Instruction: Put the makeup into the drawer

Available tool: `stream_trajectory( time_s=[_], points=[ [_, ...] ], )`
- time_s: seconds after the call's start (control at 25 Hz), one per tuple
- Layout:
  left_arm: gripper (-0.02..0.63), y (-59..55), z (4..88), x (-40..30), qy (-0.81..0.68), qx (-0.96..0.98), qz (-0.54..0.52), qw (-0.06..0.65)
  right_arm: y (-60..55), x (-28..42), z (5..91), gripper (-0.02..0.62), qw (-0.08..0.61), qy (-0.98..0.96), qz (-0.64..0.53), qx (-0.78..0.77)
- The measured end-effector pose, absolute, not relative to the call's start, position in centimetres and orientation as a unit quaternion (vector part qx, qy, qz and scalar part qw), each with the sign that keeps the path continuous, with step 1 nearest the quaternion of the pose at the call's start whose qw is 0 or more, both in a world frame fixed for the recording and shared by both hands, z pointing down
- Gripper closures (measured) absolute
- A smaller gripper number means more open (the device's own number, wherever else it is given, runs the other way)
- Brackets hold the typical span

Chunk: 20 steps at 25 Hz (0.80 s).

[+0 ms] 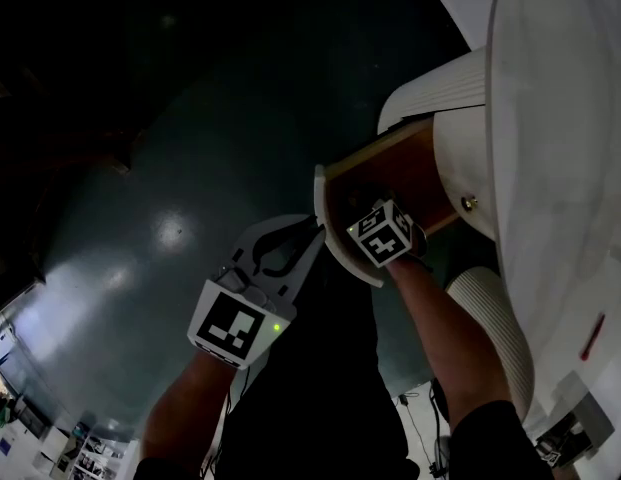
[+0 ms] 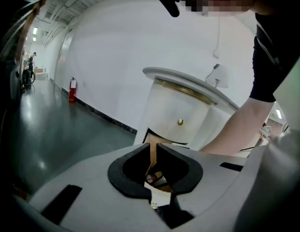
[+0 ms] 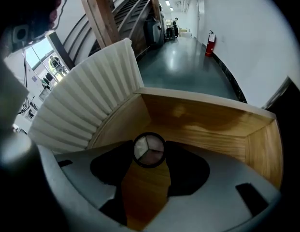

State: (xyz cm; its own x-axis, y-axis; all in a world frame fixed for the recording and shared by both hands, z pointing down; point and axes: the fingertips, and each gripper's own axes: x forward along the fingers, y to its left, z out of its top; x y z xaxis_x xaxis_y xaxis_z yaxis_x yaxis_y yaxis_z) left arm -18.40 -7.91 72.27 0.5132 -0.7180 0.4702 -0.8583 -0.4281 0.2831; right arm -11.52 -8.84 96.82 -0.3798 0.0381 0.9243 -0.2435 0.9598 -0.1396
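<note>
A round black-rimmed makeup compact [image 3: 149, 150] with a three-part palette sits between the tips of my right gripper [image 3: 149, 152], which is shut on it. It hangs over the wooden bottom of the open drawer [image 3: 203, 124]. In the head view the right gripper [image 1: 382, 232] reaches down into that drawer [image 1: 390, 173], and its marker cube hides the compact. My left gripper [image 1: 312, 236] hovers by the drawer's white front. Its jaws [image 2: 153, 149] stand almost together with a slim gap and hold nothing.
The white curved cabinet [image 1: 560, 168] has a fluted side [image 3: 87, 110] and a brass knob [image 2: 179, 122] on the drawer above. Dark glossy floor [image 1: 170, 218] surrounds it. A red fire extinguisher [image 2: 72, 88] stands by the far wall, wooden stairs [image 3: 116, 13] behind.
</note>
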Motion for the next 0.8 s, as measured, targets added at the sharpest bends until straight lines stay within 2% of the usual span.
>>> stream_trajectory(
  time_s=[0.52,0.8],
  points=[
    [0.558,-6.6,74.8,-17.1,-0.473,0.826,0.146,0.269,-9.3,-12.0,101.2,0.374,0.569,-0.811,0.122,0.056],
    [0.56,-6.1,74.3,-16.8,-0.475,0.824,0.145,0.273,-10.0,-12.3,101.2,0.374,0.552,-0.819,0.135,0.074]
  ],
)
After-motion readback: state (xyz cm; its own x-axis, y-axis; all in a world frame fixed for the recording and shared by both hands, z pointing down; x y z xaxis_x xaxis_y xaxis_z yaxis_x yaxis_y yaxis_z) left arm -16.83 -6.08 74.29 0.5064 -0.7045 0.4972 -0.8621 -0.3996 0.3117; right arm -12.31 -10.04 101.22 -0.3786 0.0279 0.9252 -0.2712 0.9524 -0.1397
